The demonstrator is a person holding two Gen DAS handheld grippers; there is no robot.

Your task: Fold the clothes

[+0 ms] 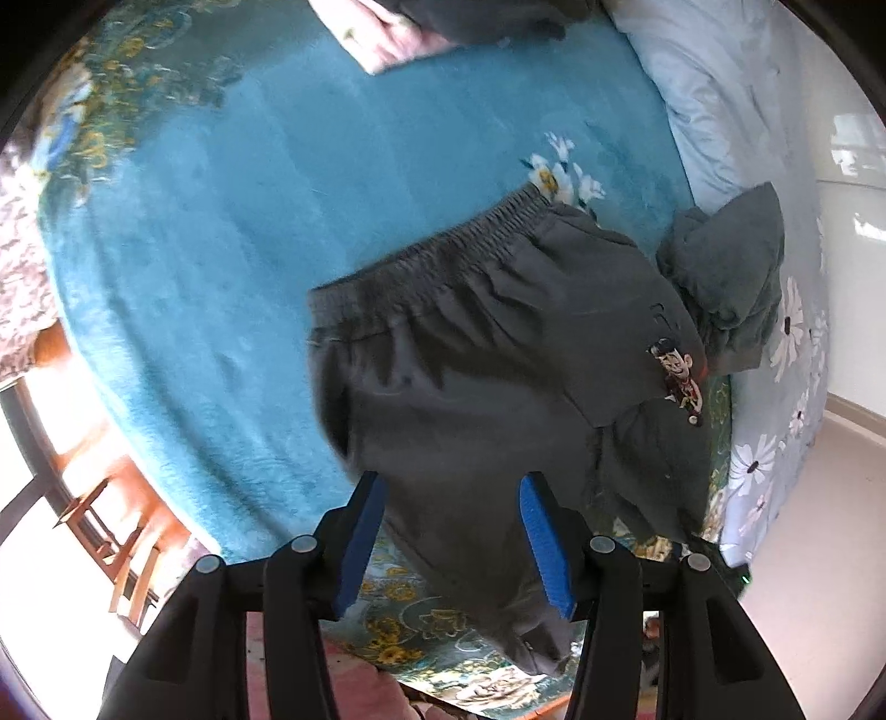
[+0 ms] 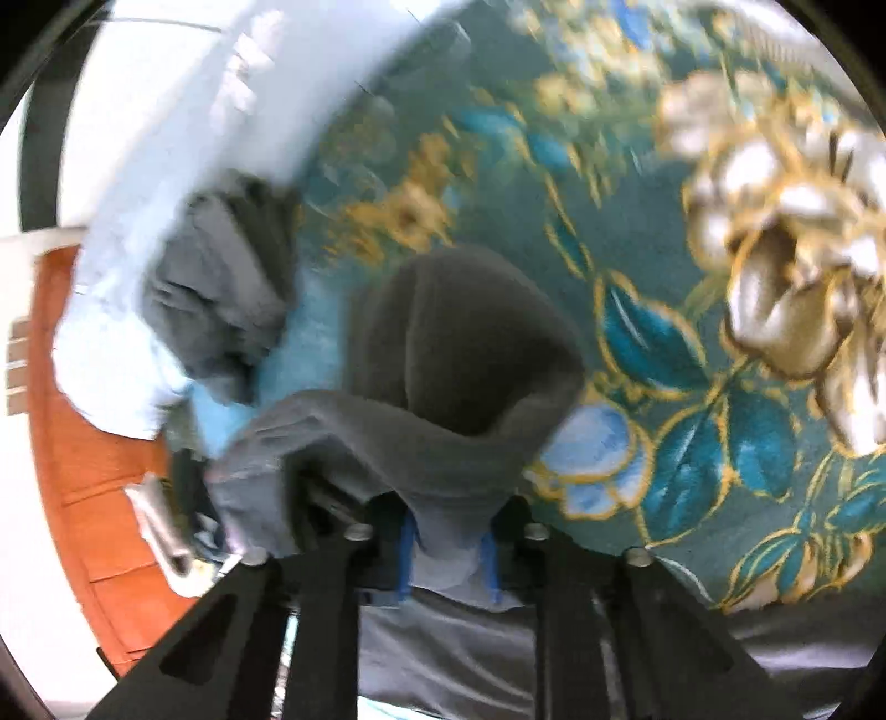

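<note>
The dark grey shorts (image 1: 476, 354) are seen spread on a teal blanket (image 1: 221, 266) covering the bed, the elastic waistband (image 1: 443, 243) turned away from the left wrist camera. A cartoon patch (image 1: 680, 376) is noted near the right side of the garment. The left gripper (image 1: 451, 540) is held above the near part of the shorts with its blue-padded fingers (image 1: 362, 540) set wide apart; nothing is gripped between them. A second crumpled grey garment (image 1: 731, 288) lies just beside the shorts, against a pale blue floral quilt (image 1: 720, 111). A pink folded item (image 1: 387, 44) is seen at the far edge of the blanket.

In the right wrist view, the right gripper (image 2: 449, 559) is closed on a bunch of the grey fabric (image 2: 459, 354), which is pinched between its fingers and rises in front of the lens. The flowered border of the blanket (image 2: 692, 332) lies beneath. This view is blurred.
</note>
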